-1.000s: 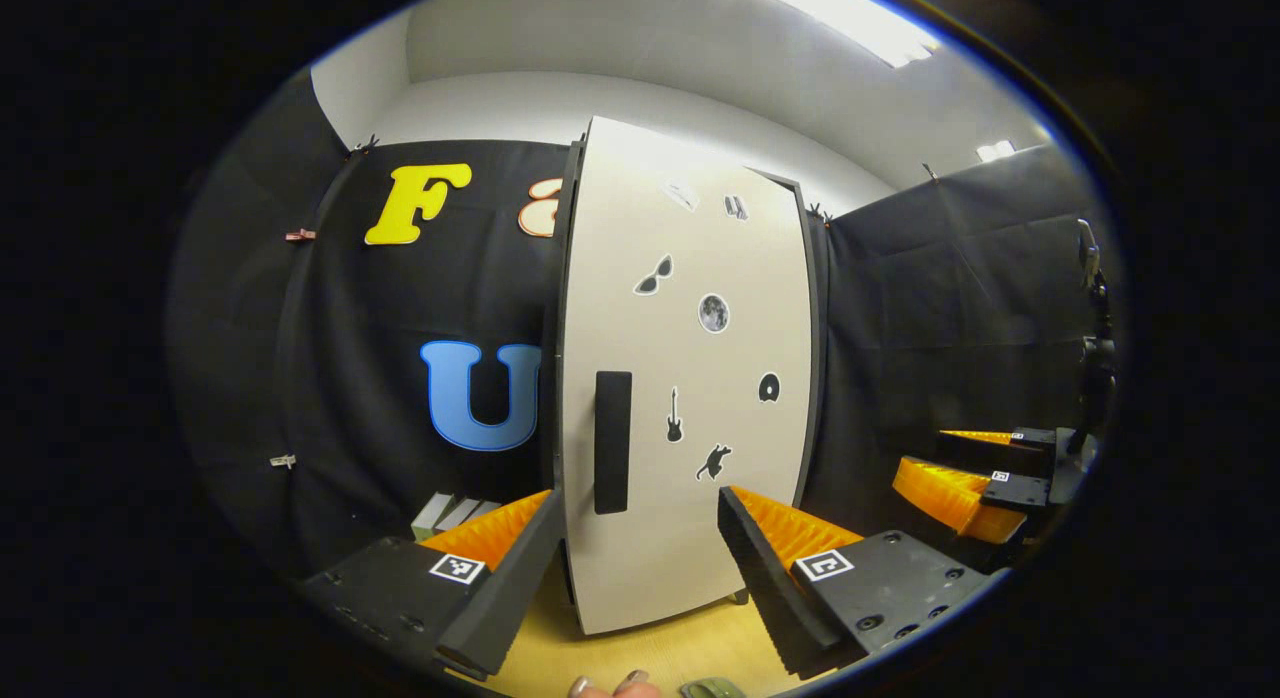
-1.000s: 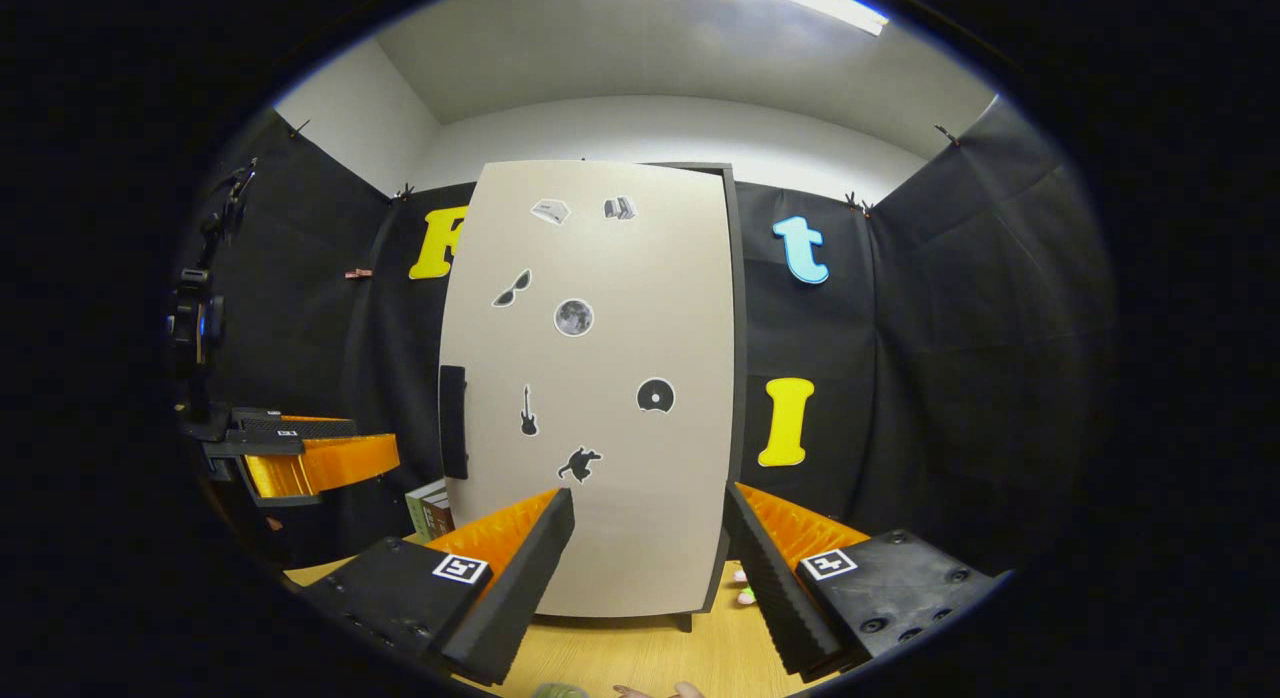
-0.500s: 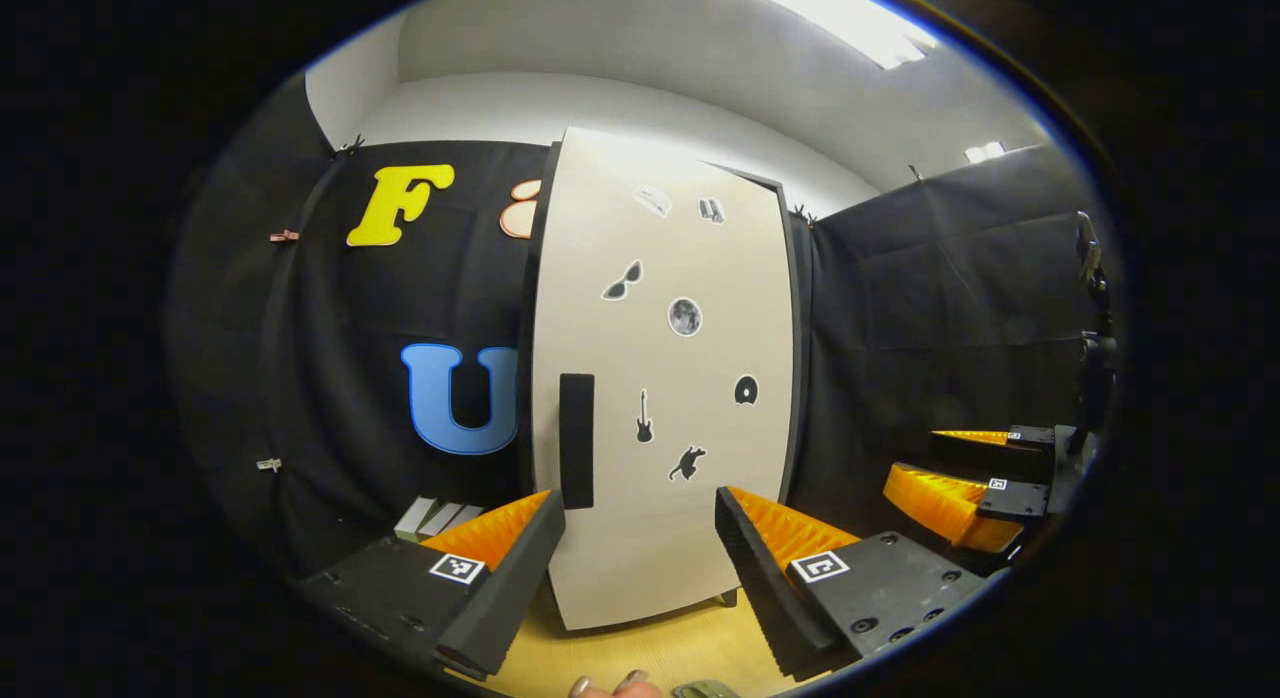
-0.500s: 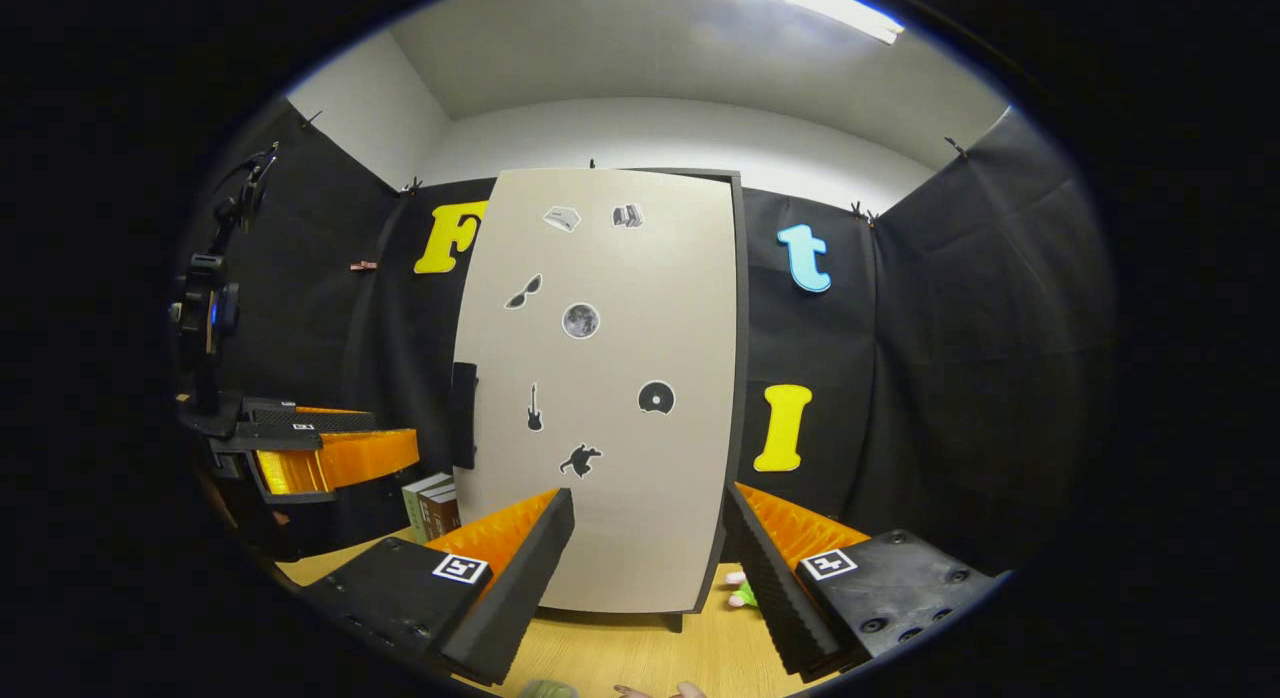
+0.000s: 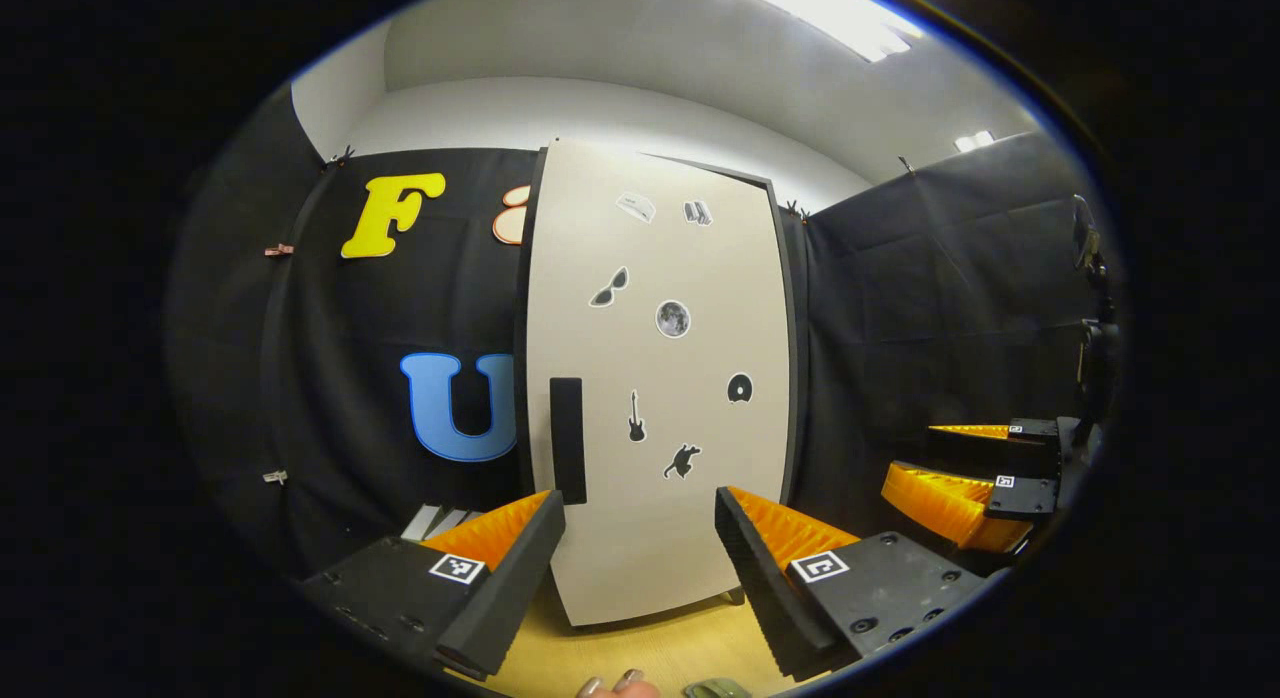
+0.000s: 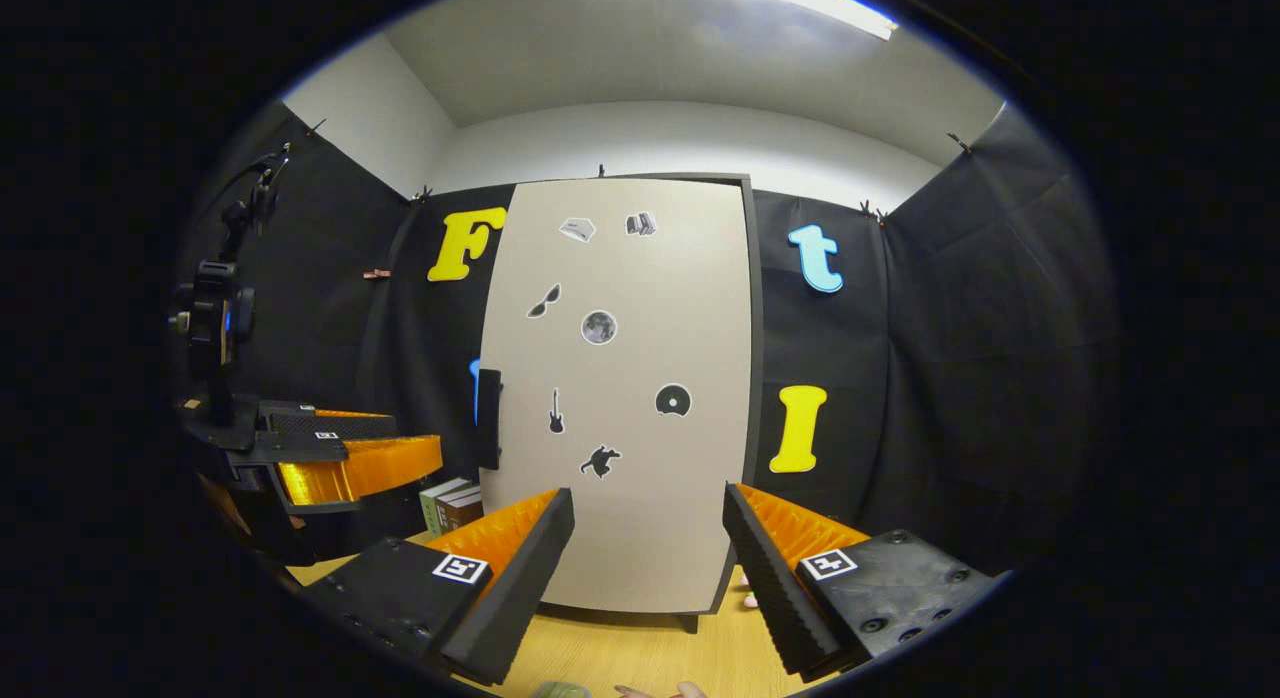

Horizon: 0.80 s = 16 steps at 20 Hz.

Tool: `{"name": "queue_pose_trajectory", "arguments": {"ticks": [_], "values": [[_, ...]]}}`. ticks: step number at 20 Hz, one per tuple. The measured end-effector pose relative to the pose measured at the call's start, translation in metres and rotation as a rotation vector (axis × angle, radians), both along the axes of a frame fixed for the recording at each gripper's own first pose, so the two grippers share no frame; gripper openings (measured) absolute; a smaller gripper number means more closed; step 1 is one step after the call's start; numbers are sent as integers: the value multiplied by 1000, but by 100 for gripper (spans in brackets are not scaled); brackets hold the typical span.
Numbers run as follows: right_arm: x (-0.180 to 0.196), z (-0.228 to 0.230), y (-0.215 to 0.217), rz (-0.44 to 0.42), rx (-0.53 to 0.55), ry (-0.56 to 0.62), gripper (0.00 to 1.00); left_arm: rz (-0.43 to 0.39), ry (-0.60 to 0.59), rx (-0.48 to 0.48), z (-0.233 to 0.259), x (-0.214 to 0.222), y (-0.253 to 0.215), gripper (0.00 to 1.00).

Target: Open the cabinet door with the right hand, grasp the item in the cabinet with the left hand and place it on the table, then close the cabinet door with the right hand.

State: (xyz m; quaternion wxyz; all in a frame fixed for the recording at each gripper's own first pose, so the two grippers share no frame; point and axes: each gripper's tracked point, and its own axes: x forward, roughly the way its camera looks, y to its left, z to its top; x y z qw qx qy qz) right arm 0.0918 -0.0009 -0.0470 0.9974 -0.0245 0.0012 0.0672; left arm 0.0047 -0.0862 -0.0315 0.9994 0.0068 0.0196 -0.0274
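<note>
Left tool (image 5: 640, 538) hangs with its two fingers spread wide, nothing between them, pointed at the cabinet door (image 5: 660, 378) from a short way off; in the left gripper view the right tool (image 5: 955, 488) shows at the far right, apart from the cabinet and level with the door's lower half. Right tool fingers are likewise spread and hold nothing in the right gripper view (image 6: 648, 538), where they frame the bottom of the same door (image 6: 620, 398), and the left tool (image 6: 340, 458) sits off to the left, clear of the cabinet. Closed flat against the dark cabinet frame, the pale door carries small dark stickers and a black vertical handle (image 5: 567, 440) along its left edge; the handle (image 6: 488, 419) is untouched by either tool. Whatever lies inside the cabinet is hidden behind the shut door, so it cannot be told where it sits. On short feet the cabinet stands on the light wooden worktop (image 6: 650, 658), with black cloth walls behind it. A few books (image 6: 450, 505) stand upright on the worktop just left of the cabinet, near its bottom corner. Fingertips of a person's hand (image 5: 615, 686) peek in at the bottom edge of the left gripper view.
</note>
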Motion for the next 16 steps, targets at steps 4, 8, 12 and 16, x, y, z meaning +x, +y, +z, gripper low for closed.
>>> {"name": "queue_pose_trajectory", "arguments": {"ticks": [4,8,12,16], "values": [[0,0,3,4,-1,6,97,10,3,-4,-1,-2,6,95],[0,2,5,2,-10,4,97,11,7,-14,-2,-2,9,95],[0,0,5,0,-11,12,97,5,13,-7,-3,-2,8,95],[2,1,4,0,-3,18,97,2,11,-3,-3,-1,7,95]]}}
